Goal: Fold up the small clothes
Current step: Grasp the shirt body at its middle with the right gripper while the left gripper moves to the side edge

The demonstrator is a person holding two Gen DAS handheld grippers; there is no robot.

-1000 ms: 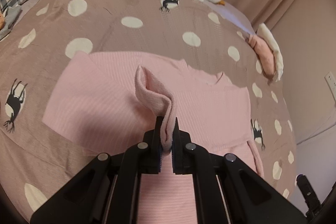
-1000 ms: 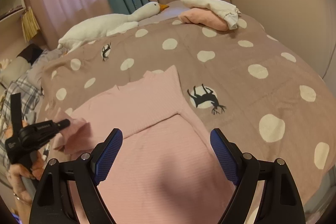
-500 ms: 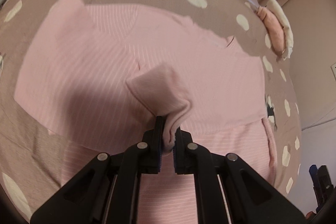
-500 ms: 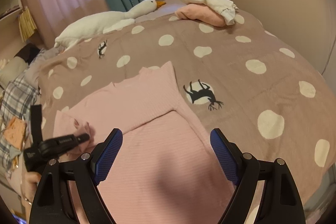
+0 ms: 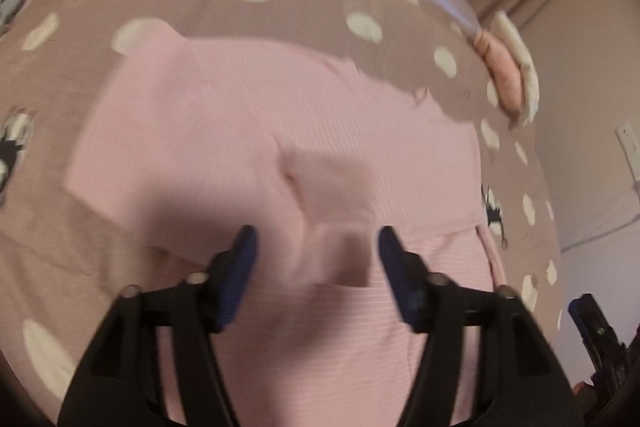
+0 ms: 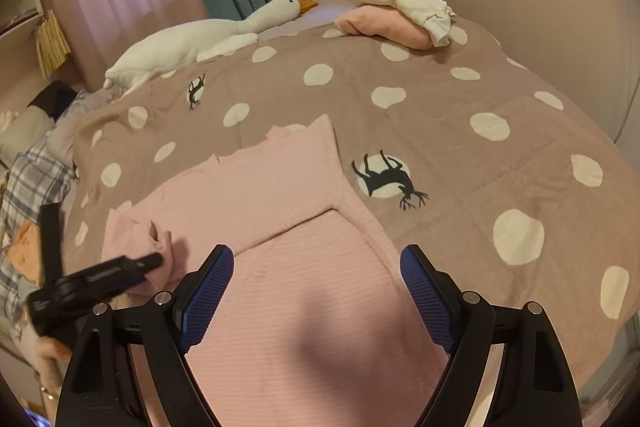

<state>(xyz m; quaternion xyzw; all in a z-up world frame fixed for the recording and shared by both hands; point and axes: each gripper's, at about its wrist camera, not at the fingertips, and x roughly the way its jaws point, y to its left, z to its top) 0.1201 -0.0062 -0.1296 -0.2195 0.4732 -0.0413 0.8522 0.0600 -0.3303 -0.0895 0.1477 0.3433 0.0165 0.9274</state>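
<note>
A pink ribbed top [image 5: 248,131] lies spread on the bed, also in the right wrist view [image 6: 256,195]. Its sleeve [image 5: 332,187] lies folded across the body, with the cuff end just in front of my left gripper [image 5: 316,239]. The left gripper is open and empty, its jaws wide apart, and the view is blurred by motion. In the right wrist view the left gripper [image 6: 148,263] shows at the top's left edge beside the folded sleeve [image 6: 160,239]. My right gripper [image 6: 316,267] is open and empty, hovering over the lower part of the top.
The top lies on a brown bedspread [image 6: 460,99] with white dots and deer prints. A white goose plush [image 6: 192,43] and a pile of pink and white clothes [image 6: 396,15] lie at the far end. Plaid fabric [image 6: 32,171] lies at the left. Curtains and a wall are behind.
My left gripper carried the sleeve end across the top, then opened and let it go; the sleeve now lies flat. The right gripper has hardly moved.
</note>
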